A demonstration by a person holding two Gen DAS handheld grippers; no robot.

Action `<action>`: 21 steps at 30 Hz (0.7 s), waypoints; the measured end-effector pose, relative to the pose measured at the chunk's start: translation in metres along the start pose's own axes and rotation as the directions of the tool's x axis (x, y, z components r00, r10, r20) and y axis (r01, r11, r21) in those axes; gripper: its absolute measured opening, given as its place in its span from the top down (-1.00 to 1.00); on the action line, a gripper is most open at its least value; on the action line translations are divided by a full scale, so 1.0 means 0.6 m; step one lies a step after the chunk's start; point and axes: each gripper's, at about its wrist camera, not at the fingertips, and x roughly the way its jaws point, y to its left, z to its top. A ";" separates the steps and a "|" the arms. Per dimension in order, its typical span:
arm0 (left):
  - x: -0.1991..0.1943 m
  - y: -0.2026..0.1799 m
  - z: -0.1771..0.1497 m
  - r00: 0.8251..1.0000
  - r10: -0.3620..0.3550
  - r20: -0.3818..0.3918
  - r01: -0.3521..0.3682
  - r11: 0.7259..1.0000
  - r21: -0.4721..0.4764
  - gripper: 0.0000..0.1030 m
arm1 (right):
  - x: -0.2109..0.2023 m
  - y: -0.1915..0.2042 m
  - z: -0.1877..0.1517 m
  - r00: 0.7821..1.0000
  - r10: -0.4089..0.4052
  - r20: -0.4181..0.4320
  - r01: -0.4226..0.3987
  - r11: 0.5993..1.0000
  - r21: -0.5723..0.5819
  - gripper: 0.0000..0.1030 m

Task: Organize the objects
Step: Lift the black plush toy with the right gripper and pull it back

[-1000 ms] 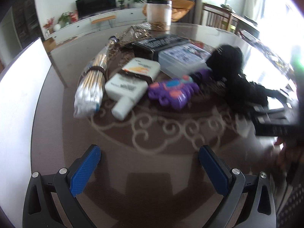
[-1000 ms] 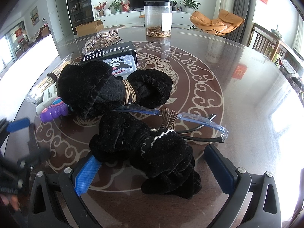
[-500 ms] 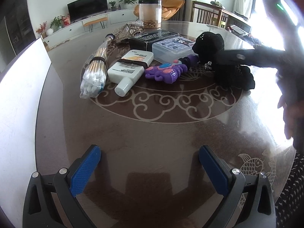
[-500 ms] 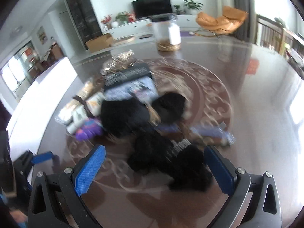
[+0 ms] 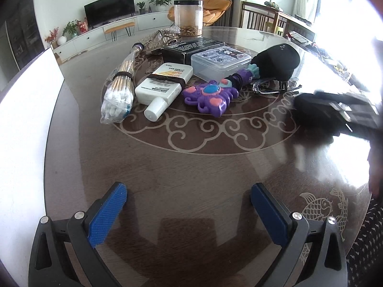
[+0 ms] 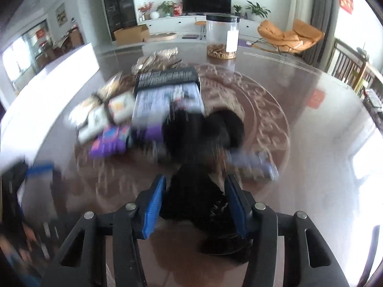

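Glass-topped round table (image 5: pixel 191 179), clutter bunched at its centre.
My left gripper (image 5: pixel 189 205) hovered with jaws wide apart, empty; my right gripper (image 6: pixel 195 201) had clamped the black plush bundle (image 6: pixel 198 205) mid-body — soft, light, squashy, I judged.

Right wrist view motion-blurred: purple toy (image 6: pixel 109 141), glasses (image 6: pixel 251 161) smeared; right gripper (image 5: pixel 344 114) blurred, cut off at edge.

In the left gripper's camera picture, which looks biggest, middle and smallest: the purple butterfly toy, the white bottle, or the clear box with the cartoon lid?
1. white bottle and clear box: look about alike, and the box lies farther back, so I can't rank them.
2. purple butterfly toy: looks smallest, though not by much.
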 end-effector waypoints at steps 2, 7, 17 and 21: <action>0.000 0.000 0.000 1.000 0.000 0.000 0.000 1.000 0.000 -1.00 | -0.028 -0.011 -0.039 0.999 -0.020 0.041 0.019 0.999 0.027 -0.03; 0.001 -0.001 0.001 1.000 0.000 -0.001 0.000 1.000 0.001 -1.00 | -0.098 -0.046 -0.108 0.975 -0.075 0.210 0.030 0.978 0.207 -0.94; -0.050 -0.084 0.143 0.972 -0.188 0.143 0.181 0.981 0.066 -1.00 | -0.089 -0.083 -0.114 0.985 -0.027 0.171 -0.033 0.941 0.338 -0.94; 0.011 -0.136 0.234 0.978 -0.194 0.076 0.186 0.977 0.103 -1.00 | -0.101 -0.080 -0.118 0.981 -0.033 0.193 -0.034 0.942 0.334 -0.94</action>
